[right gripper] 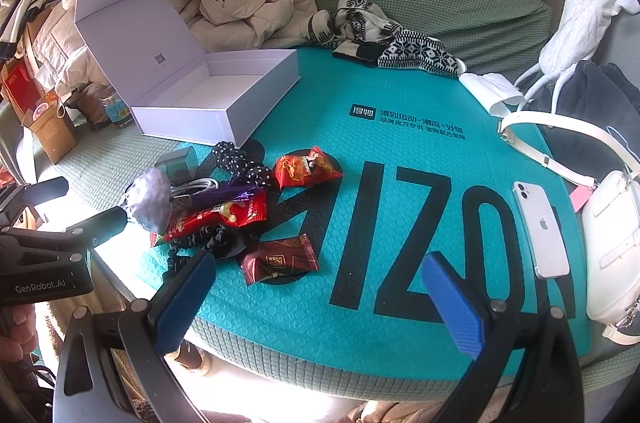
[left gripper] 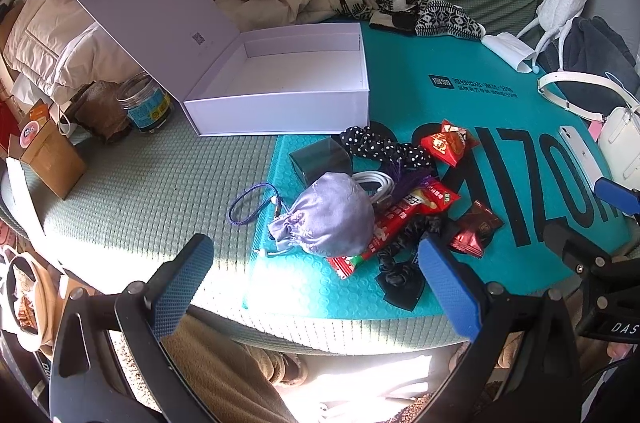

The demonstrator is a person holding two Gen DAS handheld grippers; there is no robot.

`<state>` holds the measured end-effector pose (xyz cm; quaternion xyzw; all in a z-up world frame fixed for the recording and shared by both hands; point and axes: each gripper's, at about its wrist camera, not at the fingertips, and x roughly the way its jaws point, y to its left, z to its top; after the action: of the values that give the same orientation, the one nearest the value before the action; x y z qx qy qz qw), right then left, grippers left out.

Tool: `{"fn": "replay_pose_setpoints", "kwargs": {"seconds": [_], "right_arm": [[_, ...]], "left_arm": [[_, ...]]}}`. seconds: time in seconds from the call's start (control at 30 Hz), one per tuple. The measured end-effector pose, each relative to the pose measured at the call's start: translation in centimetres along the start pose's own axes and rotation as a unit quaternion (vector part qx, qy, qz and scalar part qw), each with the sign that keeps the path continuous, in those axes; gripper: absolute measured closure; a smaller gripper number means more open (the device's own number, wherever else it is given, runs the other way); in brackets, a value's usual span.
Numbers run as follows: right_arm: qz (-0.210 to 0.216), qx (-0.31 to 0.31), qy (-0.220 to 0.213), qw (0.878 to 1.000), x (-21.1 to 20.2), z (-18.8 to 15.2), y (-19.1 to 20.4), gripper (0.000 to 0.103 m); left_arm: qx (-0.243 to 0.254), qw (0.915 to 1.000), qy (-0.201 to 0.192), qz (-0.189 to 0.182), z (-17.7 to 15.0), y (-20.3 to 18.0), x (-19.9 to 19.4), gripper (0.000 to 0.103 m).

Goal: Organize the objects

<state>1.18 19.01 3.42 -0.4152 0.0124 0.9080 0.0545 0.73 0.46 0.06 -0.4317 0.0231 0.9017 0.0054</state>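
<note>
Teal mat (right gripper: pixel 400 183) bare betw pile & phone (right gripper: pixel 541 229); both hand-held grippers spread wide, empty.

White handbag (left gripper: pixel 622 139) — cut off by edge

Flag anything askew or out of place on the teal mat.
Nothing damaged or spilled. The small items sit in a jumbled heap: lilac satin pouch on a red snack wrapper, white cable tangled underneath. The white lidded box is open and empty. Both grippers hover open.
</note>
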Motion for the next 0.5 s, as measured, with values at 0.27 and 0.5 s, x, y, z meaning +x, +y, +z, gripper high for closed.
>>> {"fn": "replay_pose_setpoints", "kwargs": {"seconds": [0.27,0.5], "right_arm": [[0.003,0.002,-0.002,1.000,-0.11,-0.03,0.04,0.001],[0.004,0.004,-0.003,1.000,-0.25,-0.12,-0.11,0.001]], "left_arm": [[0.000,1.0000,0.002,-0.003,-0.08,0.03,-0.08,0.001],[0.000,1.0000,0.004,-0.008,-0.13,0.03,-0.20,0.001]]}}
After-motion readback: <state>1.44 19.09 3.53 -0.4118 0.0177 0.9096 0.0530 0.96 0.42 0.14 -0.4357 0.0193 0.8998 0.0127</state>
